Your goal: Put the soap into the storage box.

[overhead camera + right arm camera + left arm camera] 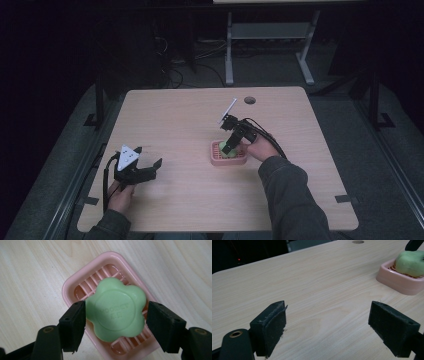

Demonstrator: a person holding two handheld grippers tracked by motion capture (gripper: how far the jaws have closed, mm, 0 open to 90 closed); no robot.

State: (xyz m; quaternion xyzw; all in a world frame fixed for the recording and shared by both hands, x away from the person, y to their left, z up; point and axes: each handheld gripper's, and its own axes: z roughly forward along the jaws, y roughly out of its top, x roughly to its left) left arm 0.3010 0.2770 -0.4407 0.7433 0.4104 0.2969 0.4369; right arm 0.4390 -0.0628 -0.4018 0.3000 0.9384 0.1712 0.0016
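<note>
soap (pixel 116 310): green, flower-shaped, sitting in the pink dish (pixel 75 283) near the middle of the desk (pixel 190 120); you've got it pinched at its two sides

right gripper (pixel 116 312): clenched on the soap, both pads pressed to its edges, coming in from above; that top-down grab makes sense since the dish walls block a side approach

dish: ribbed bottom, so the soap rides on the slats and its edges sit proud enough of the rim for you to catch

left gripper (pixel 150 167): released, jaws wide with just bare desk between them, parked well off to the left of the dish; looks like you're keeping it out of the way, though it's aimed at the dish if it needs steadying

writing: there's raised lettering stamped in the round centre of the soap, too soft to read; no other labels I can make out
</note>
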